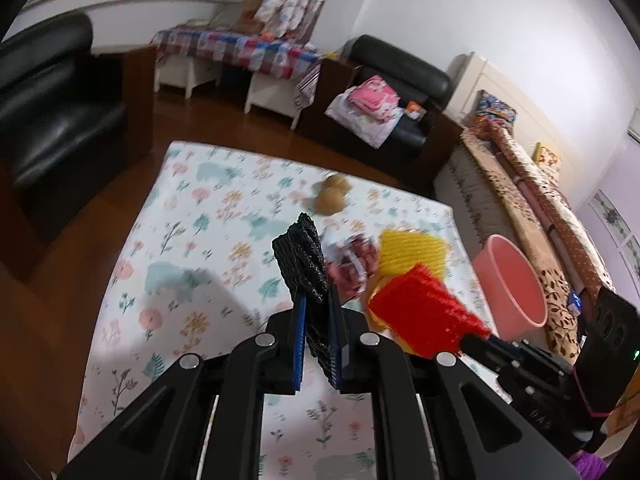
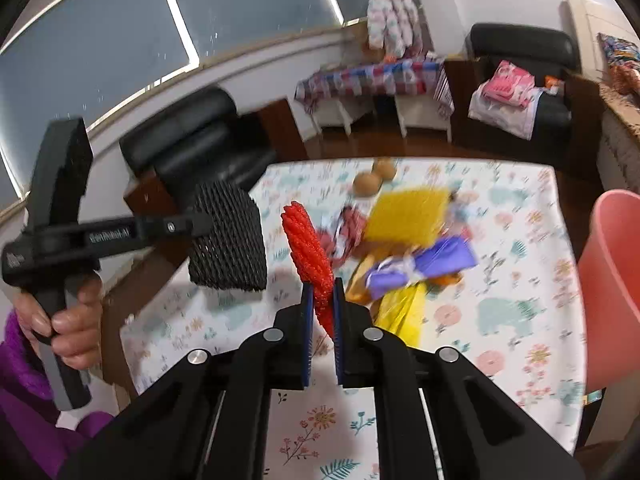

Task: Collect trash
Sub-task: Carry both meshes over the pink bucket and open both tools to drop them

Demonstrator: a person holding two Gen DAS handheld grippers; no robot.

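Black armchairs [image 1: 52, 120], wooden floor [image 1: 192, 124], white walls [image 1: 500, 20].

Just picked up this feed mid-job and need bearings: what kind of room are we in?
Most likely a home living room or bedroom: black leather armchairs, a bed with patterned quilts along the wall, and a low table under a floral cloth.
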